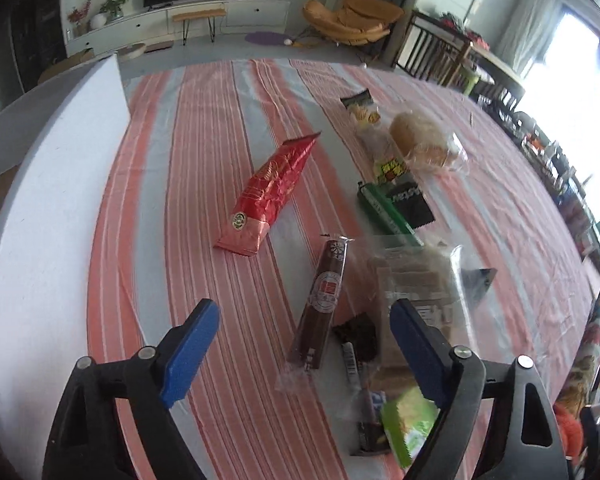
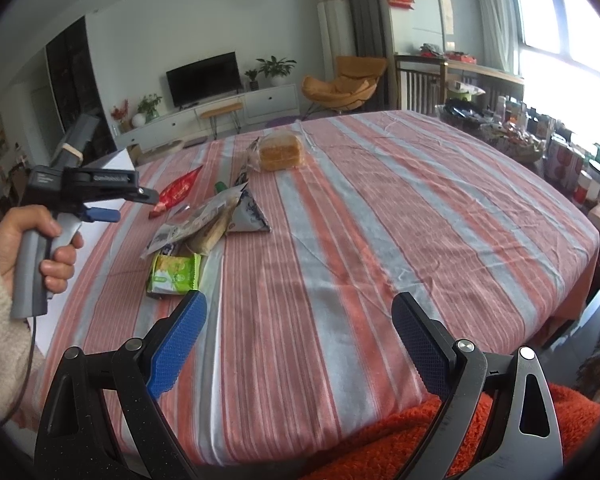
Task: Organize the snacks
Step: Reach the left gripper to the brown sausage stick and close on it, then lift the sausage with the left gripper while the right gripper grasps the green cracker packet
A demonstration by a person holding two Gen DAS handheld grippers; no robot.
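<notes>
Snacks lie on the striped tablecloth (image 1: 228,128): a red foil bag (image 1: 272,196), a brown sausage stick (image 1: 326,296), a clear bag of biscuits (image 1: 416,280), a green packet (image 1: 410,416), a green box (image 1: 384,208) and bagged bread (image 1: 424,140). My left gripper (image 1: 304,344) hangs open above the sausage stick, which shows between its blue pads, untouched. In the right wrist view a hand holds the left gripper (image 2: 134,205) beside the pile, near the red bag (image 2: 178,192) and green packet (image 2: 174,274). My right gripper (image 2: 300,340) is open over bare cloth.
A white panel (image 1: 60,168) stands along the table's left side. A fries packet (image 1: 362,110) and a black packet (image 1: 410,200) lie by the bread. Orange fleece (image 2: 420,440) lies at the near edge. Cluttered shelves (image 2: 520,132) stand beyond the table's right edge.
</notes>
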